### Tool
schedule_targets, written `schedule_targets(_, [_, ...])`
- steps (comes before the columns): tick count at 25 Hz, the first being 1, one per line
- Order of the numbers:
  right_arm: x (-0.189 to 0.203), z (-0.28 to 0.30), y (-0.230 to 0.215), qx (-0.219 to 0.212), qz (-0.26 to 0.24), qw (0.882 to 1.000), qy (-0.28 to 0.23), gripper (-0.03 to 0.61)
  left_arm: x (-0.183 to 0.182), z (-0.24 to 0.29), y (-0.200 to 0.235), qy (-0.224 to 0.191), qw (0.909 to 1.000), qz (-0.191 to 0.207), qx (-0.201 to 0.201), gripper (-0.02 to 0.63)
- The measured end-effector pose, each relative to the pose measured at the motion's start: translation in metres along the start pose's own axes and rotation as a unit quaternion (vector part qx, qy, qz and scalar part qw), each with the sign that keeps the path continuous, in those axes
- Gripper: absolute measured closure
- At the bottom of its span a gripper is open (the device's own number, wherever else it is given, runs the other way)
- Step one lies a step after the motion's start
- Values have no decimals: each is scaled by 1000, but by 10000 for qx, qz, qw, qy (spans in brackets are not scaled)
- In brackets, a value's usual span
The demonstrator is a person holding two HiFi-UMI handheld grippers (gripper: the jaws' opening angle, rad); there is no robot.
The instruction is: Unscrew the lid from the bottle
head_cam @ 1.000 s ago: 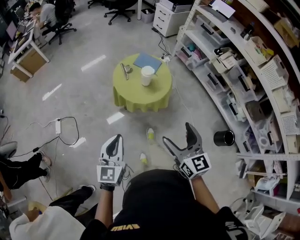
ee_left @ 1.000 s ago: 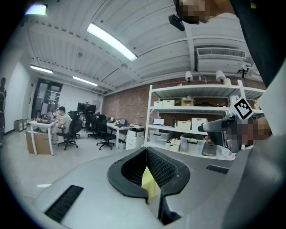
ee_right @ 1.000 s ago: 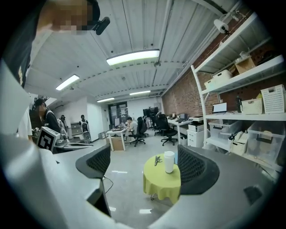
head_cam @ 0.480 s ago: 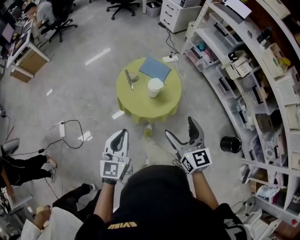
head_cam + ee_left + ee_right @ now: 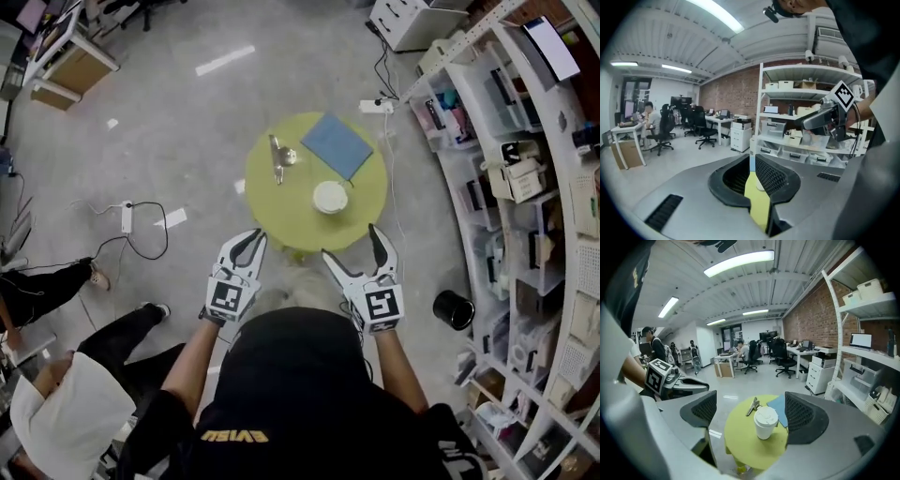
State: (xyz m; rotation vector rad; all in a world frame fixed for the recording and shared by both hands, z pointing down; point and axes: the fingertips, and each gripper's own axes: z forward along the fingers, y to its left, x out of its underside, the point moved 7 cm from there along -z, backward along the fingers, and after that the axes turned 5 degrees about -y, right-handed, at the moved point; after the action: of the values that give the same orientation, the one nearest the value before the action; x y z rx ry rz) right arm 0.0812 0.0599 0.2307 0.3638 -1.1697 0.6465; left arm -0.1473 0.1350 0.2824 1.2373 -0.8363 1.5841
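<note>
The white lidded bottle (image 5: pixel 330 197) is stood upright on the round green-clothed table (image 5: pixel 281 214), near a blue sheet (image 5: pixel 336 145). The left gripper (image 5: pixel 253 236) is closed on nothing. The right gripper (image 5: pixel 351 242) is spread wide, empty, with the bottle framed between its jaws well beyond them.

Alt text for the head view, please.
Seen from above, a person holds two tongs toward a round green table: left tongs shut, right tongs open, both empty. On the table are a white lidded cup, a blue pad and a metal clip.
</note>
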Motion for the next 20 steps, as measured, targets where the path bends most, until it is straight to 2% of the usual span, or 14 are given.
schedule_targets(1, [3,12,-7,-2,6,9998,177,137,11,12,3,111,9998,71,148,575])
schedule_targets(2, [8,25,-15,-10,26,9993,374,138,25,26,5,253,9991,168,310,531])
schedule_targets(4, [23,46,-27,-114,122,9969,768,138,55,50,2,551,9960,286,644,395])
schedule_targets(7, [40,70,-41,-211,80,9928,1174,138,87,83,-2,775,9913,194,1045,310])
schedule_targets(10, [56,99,-47,-287,35,9890,1450,138,109,109,5,881,9868,143,1353,276])
schedule_targets(13, [74,129,-51,-358,99,9830,1797,138,129,141,5,812,9808,240,1759,233])
schedule_targets(17, [86,155,-53,-185,-27,9757,2185,137,148,182,-9,632,9658,593,2445,193])
schedule_targets(20, [89,172,-50,-71,-431,9682,2461,137,156,211,-15,518,9543,787,2835,180])
